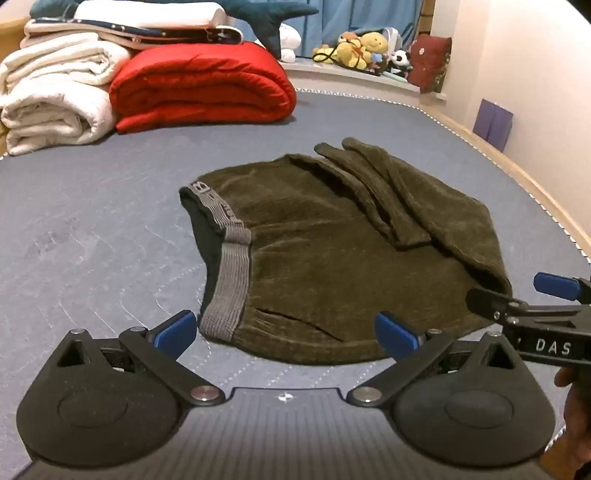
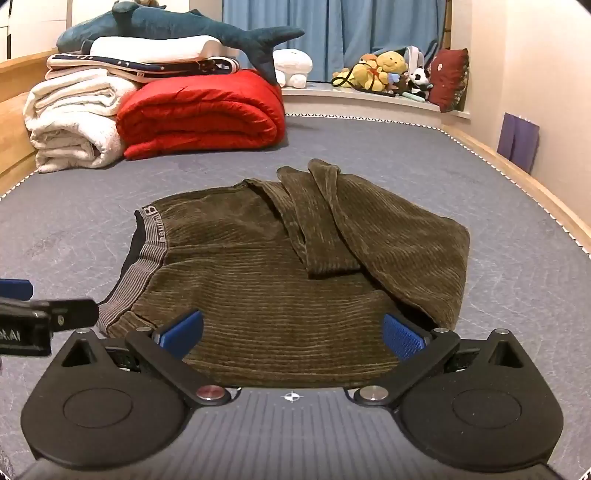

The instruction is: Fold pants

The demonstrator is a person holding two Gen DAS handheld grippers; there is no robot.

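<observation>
A pair of olive-brown corduroy pants (image 2: 280, 280) lies partly folded in the middle of the grey-blue quilted mattress (image 2: 74, 236), the legs doubled back over the seat so that their cuffs point toward the far side of the bed. The grey ribbed elastic waistband (image 1: 227, 280) runs down the left side of the bundle, with a dark lining showing just inside it. The left gripper (image 1: 286, 334) hovers low over the near edge of the pants, its blue-padded fingers (image 1: 173, 330) spread wide apart with nothing between them; the waistband corner sits just inside the left pad. The right gripper (image 2: 291, 334) hangs beside it over the near hem, likewise released, its blue fingers (image 2: 402, 338) splayed to either side of the corduroy and gripping none of it. In each wrist view the other tool pokes in from the edge. At the far left of the bed rests a folded red quilted duvet (image 2: 201, 114), touching a stack of cream towels (image 2: 74, 122), with a dark teal plush shark (image 2: 184, 27) lying on top of the pile. A heap of soft toys (image 2: 388, 72) sits on the window ledge before blue curtains (image 2: 332, 33).
</observation>
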